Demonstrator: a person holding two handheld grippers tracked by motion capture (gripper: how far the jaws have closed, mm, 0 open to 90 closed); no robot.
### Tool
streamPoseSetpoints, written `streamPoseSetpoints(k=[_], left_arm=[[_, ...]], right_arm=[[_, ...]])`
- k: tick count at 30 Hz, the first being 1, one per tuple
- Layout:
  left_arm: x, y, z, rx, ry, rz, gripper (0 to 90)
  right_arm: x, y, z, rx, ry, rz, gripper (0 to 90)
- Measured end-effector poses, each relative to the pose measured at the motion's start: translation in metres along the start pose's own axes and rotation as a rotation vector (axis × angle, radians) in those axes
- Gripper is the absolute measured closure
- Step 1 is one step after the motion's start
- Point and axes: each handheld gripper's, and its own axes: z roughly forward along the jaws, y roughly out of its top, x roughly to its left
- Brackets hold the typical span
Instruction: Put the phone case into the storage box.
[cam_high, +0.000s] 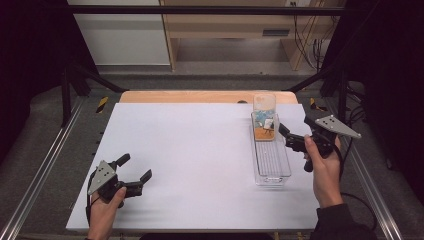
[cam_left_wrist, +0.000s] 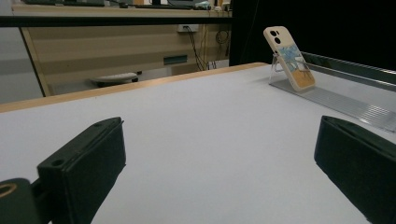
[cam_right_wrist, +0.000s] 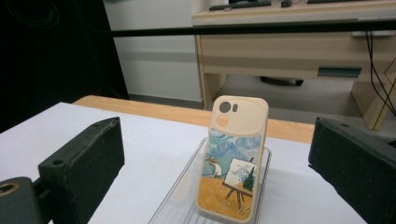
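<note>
Honestly the phone case (cam_right_wrist: 236, 158) looks light, thin and a bit flexy, propped upright at the far end of the clear tray (cam_high: 272, 172); right gripper (cam_high: 286, 134) sits just beside it, jaws apart, so pinch its side edges gently, while the left gripper (cam_high: 134, 172) idles wide open on the tabletop (cam_high: 190, 150)

Phone case (cam_right_wrist: 236, 158) upright in clear tray (cam_right_wrist: 187, 196), between open jaws.

Tabletop (cam_high: 190, 150): white sheet over a wooden board; the wood shows along the far edge.
Wooden desk (cam_high: 235, 25): stands behind the tabletop, light-coloured, with a shelf.
Cables (cam_high: 307, 37): black, hang at the desk's right side.
Black frame bar (cam_high: 200, 10): runs across the top.
</note>
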Motion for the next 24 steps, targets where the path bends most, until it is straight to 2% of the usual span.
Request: streamPoseSetpoints(k=[7,10,19,24], left_arm=[[-0.001,0.0,0.001,0.005,-0.003,0.006,1.5],[0.0,0.0,0.001,0.004,-0.003,0.007,1.5],[0.003,0.001,-0.001,-0.005,0.002,0.004,1.5],[0.002,0.001,-0.001,-0.005,-0.002,0.007,1.5]], right_arm=[[-0.002,-0.006,-0.01,-0.051,-0.006,-0.027,3.4],[-0.004,-0.01,-0.015,-0.073,-0.015,-0.055,3.4],[-0.011,-0.022,-0.029,-0.134,0.004,-0.099,3.4],[-0.014,-0.027,-0.036,-0.129,0.021,-0.099,3.0]])
